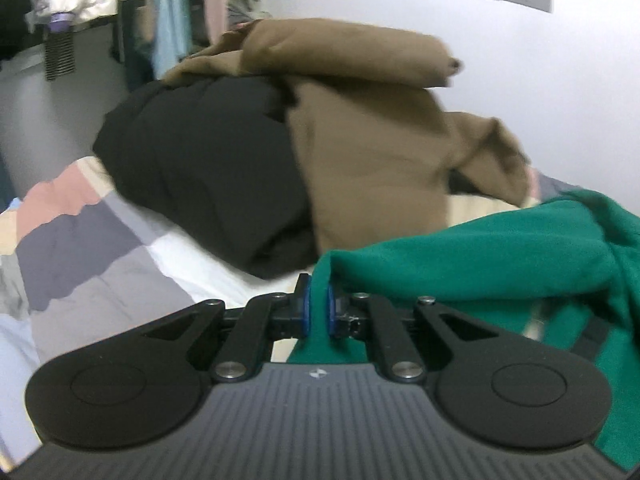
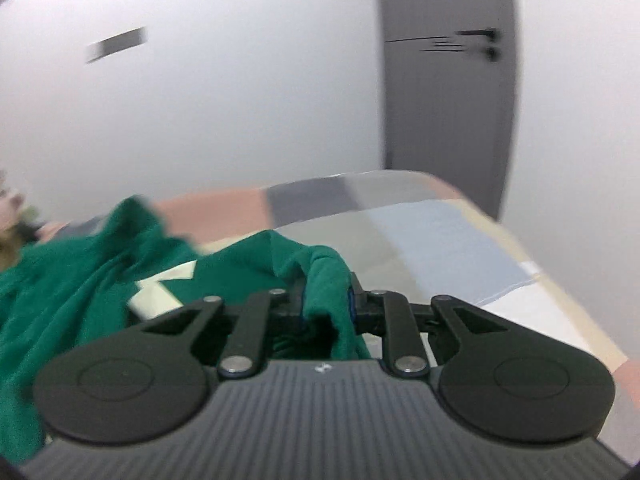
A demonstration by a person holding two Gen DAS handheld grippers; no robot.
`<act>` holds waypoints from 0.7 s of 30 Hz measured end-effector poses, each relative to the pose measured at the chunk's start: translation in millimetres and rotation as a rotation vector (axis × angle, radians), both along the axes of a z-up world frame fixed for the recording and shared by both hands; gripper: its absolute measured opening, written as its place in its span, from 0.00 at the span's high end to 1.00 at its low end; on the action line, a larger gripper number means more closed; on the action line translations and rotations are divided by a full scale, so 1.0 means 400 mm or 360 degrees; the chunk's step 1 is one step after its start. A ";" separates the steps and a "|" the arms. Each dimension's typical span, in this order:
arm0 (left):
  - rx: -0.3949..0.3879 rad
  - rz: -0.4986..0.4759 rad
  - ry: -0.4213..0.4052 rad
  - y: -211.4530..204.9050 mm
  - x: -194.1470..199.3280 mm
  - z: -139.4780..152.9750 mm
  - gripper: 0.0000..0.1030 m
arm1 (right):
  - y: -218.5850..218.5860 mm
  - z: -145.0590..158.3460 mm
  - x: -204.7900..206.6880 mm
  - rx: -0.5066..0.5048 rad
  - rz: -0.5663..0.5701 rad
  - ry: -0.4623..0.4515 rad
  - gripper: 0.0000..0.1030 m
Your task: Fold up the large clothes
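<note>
Left gripper (image 1: 319, 306): matte black linkage arms with silver pivot screws, two round black discs at the sides, a grey ribbed body with a small white mark at its front edge, and black fingers (image 1: 301, 304) faced with blue pads. Right gripper (image 2: 326, 300): the same build, black arms, silver screws, ribbed grey body, blue pad edge showing

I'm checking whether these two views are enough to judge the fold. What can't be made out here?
- Green garment: its full shape. Left wrist view cuts it at the right edge; the left tool covers its near part.
- White marking on it: right wrist view, blurred and partly behind the right tool.
- Black garment and brown garment: type unclear, heaped and blurred.
- Hanging clothes: blurred, cut by the top edge.
</note>
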State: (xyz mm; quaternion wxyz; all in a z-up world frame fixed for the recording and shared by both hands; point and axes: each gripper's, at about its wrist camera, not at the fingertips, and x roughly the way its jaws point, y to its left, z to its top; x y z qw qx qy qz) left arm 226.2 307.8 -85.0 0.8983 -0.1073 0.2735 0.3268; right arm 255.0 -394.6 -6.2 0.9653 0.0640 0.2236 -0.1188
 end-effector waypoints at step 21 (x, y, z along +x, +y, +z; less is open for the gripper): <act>0.0060 0.0044 0.0222 0.051 0.105 -0.102 0.76 | -0.147 -0.266 0.202 -0.0011 -0.0191 0.0326 0.72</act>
